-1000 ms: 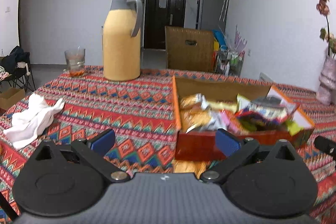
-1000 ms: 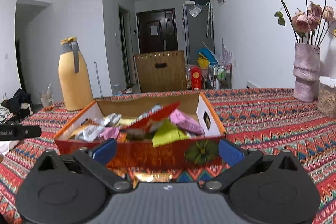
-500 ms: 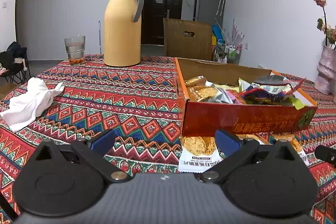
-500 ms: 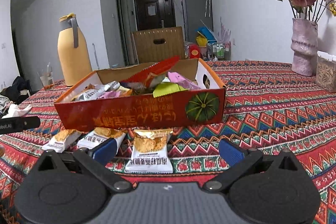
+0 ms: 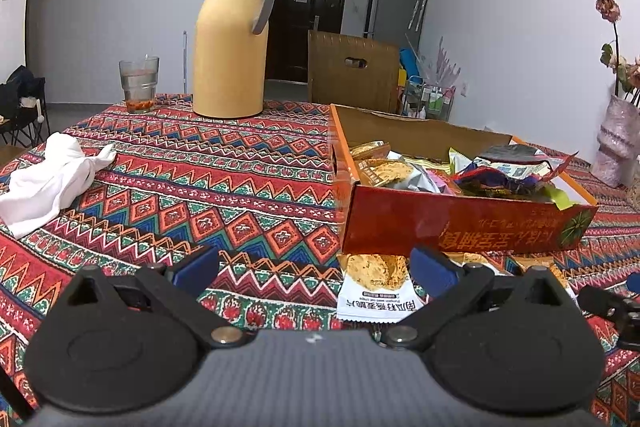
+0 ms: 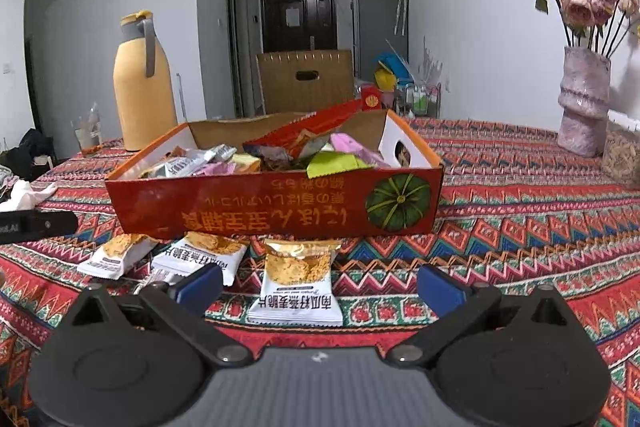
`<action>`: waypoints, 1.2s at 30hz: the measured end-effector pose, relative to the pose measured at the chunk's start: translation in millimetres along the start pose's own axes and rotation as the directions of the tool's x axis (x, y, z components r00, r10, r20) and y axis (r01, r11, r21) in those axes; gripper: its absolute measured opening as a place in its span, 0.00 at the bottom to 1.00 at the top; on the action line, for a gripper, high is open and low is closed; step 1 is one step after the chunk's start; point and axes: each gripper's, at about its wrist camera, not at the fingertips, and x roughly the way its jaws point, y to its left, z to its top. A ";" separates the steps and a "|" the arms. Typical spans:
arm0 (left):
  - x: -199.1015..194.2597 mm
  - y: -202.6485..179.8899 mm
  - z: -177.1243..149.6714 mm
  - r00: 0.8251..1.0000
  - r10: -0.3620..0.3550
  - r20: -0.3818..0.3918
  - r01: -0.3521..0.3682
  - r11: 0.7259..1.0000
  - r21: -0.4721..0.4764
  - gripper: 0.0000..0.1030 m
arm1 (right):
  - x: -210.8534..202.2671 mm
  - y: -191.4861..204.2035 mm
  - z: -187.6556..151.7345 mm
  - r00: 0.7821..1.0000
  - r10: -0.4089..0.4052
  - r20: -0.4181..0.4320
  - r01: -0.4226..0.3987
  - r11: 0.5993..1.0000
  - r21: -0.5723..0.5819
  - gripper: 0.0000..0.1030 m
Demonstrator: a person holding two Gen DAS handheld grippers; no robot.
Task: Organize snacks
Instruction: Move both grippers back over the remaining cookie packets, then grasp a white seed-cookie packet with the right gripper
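Note:
An orange cardboard box [image 6: 276,205] with a pumpkin print holds several mixed snack packets [image 6: 256,155]. Three white cracker packets lie on the cloth in front of it: one [image 6: 296,287] between my right fingers' line of sight, one [image 6: 200,257] to its left, one [image 6: 116,255] farthest left. My right gripper [image 6: 320,285] is open, low over the table, nothing between its pads. In the left wrist view the box [image 5: 460,223] sits right of centre and a white packet [image 5: 376,287] lies just inside the right pad. My left gripper [image 5: 314,269] is open and holds nothing.
A yellow thermos jug [image 5: 232,47] and a glass [image 5: 138,85] stand at the far side of the patterned tablecloth [image 5: 200,187]. A crumpled white cloth [image 5: 48,179] lies left. A pink vase of dried roses [image 6: 582,99] and a woven basket [image 6: 622,157] stand right.
Both grippers have pulled back from the box and dropped lower. The white packets in front of the box have come into view. Both grippers stay open.

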 end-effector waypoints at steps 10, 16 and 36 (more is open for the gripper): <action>0.2 1.0 0.0 1.000 -0.006 -0.002 0.006 1.000 -0.009 1.00 | 19.1 15.2 7.8 0.998 0.009 -0.064 -0.011 1.000 -0.025 1.00; 1.3 1.9 -0.1 1.000 -0.004 -0.009 0.004 1.000 -0.016 1.00 | 43.7 17.7 18.2 0.994 -0.027 -0.106 0.021 0.998 -0.061 1.00; 6.5 4.2 -0.9 0.999 -0.006 -0.032 0.005 1.000 -0.028 1.00 | 71.4 5.0 9.4 0.986 0.031 -0.162 -0.039 0.998 -0.051 0.55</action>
